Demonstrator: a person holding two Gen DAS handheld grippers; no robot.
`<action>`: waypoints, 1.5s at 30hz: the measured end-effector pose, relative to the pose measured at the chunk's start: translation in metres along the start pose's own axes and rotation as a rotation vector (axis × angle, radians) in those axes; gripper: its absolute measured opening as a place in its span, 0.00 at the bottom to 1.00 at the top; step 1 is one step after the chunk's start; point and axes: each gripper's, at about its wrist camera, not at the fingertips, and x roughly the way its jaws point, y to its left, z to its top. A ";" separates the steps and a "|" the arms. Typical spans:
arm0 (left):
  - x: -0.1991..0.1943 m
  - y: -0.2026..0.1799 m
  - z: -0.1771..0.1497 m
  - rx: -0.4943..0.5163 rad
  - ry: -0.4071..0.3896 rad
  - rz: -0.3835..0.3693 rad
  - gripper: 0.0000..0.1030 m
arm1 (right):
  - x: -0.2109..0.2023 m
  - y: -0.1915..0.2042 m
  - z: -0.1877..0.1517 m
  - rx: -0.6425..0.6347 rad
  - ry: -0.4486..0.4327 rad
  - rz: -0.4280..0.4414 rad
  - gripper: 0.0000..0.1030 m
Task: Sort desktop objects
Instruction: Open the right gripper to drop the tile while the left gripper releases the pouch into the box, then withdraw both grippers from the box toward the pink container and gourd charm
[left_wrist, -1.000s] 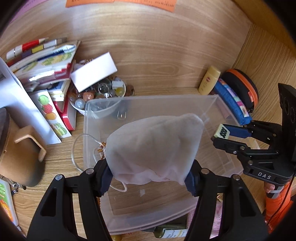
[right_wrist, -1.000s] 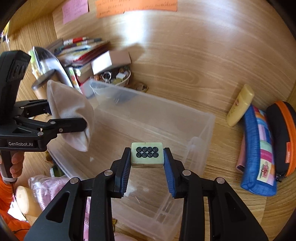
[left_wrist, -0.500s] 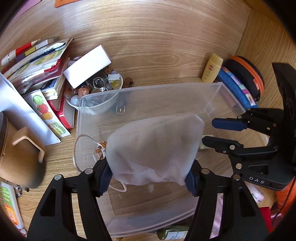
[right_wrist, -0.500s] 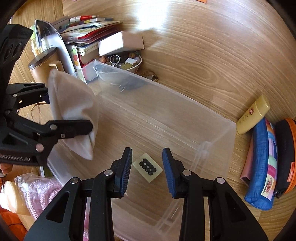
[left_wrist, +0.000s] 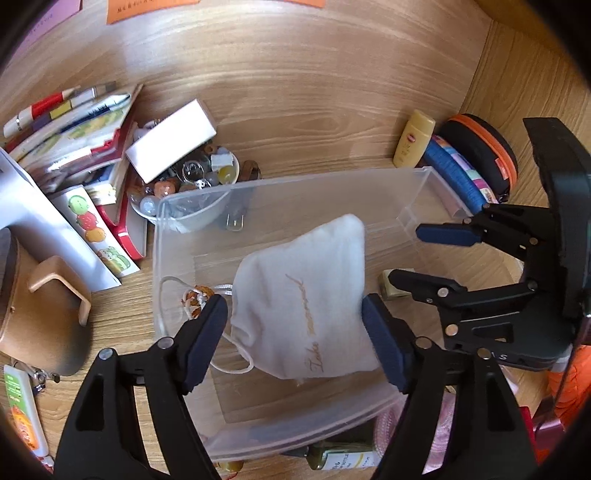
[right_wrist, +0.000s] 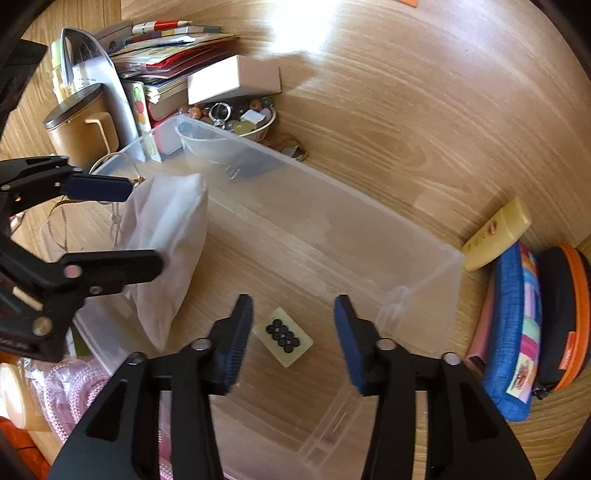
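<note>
A clear plastic bin (left_wrist: 291, 177) (right_wrist: 424, 243) stands on the wooden desk. A white drawstring pouch (left_wrist: 306, 306) (right_wrist: 166, 251) with gold lettering lies in the bin's left part. My left gripper (left_wrist: 295, 332) is open, its jaws on either side of the pouch and apart from it. A cream mahjong tile (right_wrist: 282, 336) with black dots lies flat on the bin floor; a corner of it shows in the left wrist view (left_wrist: 391, 288). My right gripper (right_wrist: 293, 332) is open and empty just above the tile.
A bowl of small trinkets (left_wrist: 192, 184) (right_wrist: 240, 122), a white box (left_wrist: 170, 142), stacked books (left_wrist: 81, 129) and a brown mug (left_wrist: 37, 310) crowd the left. A yellow bottle (left_wrist: 413, 138) (right_wrist: 495, 234), blue pouch (right_wrist: 517, 332) and black-orange case (right_wrist: 569, 317) lie right.
My right gripper opened and the mahjong tile dropped onto the bin floor. My left gripper then opened and the pouch settled into the bin.
</note>
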 end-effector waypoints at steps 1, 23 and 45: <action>-0.002 -0.001 0.001 0.001 -0.008 -0.001 0.73 | -0.001 0.000 0.000 0.003 -0.008 -0.004 0.52; -0.085 0.023 -0.018 -0.026 -0.183 0.095 0.90 | -0.085 0.001 -0.018 0.067 -0.199 -0.024 0.80; -0.073 0.046 -0.100 -0.056 -0.037 0.184 0.92 | -0.113 -0.004 -0.094 0.259 -0.209 0.002 0.81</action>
